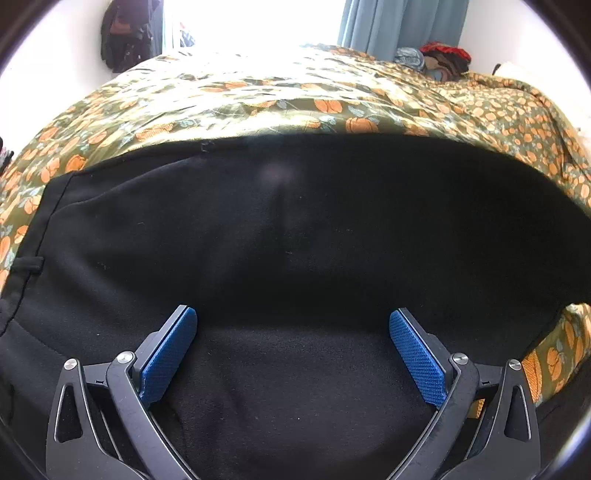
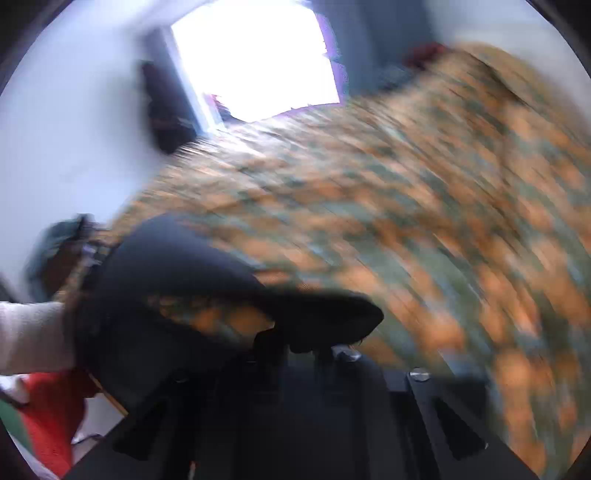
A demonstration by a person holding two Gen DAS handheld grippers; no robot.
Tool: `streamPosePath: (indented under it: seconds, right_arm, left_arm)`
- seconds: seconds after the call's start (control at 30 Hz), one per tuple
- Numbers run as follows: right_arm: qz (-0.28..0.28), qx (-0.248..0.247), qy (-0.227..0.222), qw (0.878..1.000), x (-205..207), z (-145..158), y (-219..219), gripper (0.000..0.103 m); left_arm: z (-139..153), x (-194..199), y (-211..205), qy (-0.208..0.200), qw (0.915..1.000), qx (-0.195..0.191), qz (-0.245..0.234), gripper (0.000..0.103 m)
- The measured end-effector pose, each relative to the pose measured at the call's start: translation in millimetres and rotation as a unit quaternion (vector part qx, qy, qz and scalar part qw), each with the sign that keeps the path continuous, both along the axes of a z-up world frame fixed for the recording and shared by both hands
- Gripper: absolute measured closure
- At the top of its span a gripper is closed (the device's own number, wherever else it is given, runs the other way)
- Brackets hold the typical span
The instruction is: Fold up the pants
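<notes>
Black pants (image 1: 295, 221) lie spread across a bed and fill most of the left wrist view, with the waistband and a belt loop at the left. My left gripper (image 1: 291, 314) hangs just over them, open, with nothing between its blue pads (image 1: 170, 354). The right wrist view is heavily blurred. There my right gripper (image 2: 306, 343) is shut on a bunched end of the pants (image 2: 166, 266), which arch up off the bed and run away to the left. The right fingertips are hidden by the cloth.
A green bedspread with an orange flower print (image 1: 258, 99) covers the bed. A pile of clothes (image 1: 439, 59) lies at its far right by a blue curtain (image 1: 399, 22). Dark garments (image 1: 125, 33) hang on the left wall. A white sleeve (image 2: 29, 332) shows at the left.
</notes>
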State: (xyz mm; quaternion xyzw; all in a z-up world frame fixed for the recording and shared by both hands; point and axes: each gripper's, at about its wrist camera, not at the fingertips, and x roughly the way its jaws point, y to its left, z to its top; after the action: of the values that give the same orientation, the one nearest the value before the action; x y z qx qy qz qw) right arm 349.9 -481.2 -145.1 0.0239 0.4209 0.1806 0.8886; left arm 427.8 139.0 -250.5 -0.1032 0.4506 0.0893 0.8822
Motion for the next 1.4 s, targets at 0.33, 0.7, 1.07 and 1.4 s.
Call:
streamPosePath:
  seconds: [0.33, 0.7, 1.07, 1.4]
  right_arm:
    - [-0.235, -0.156, -0.001, 0.959, -41.2, 7.1, -43.5, 0.039]
    - [-0.146, 0.285, 0.201, 0.926, -82.3, -72.1, 92.3, 0.035]
    - [-0.317, 0.216, 0.058, 0.922, -61.4, -50.2, 46.3, 0.099]
    - [-0.128, 0.181, -0.103, 0.97, -84.9, 91.2, 92.8, 0.099]
  left_arm:
    - [54.0, -75.2, -19.7, 0.0, 0.9987, -0.036, -0.035, 0.001]
    - [17.7, -124.0, -27.7, 0.022, 0.9984, -0.024, -0.046, 0.0]
    - [64.8, -92.7, -5.1, -0.008, 0.989, -0.144, -0.03, 0.0]
    - [72.3, 36.3, 27.8, -0.01, 0.9394, -0.343, 0.007, 0.001]
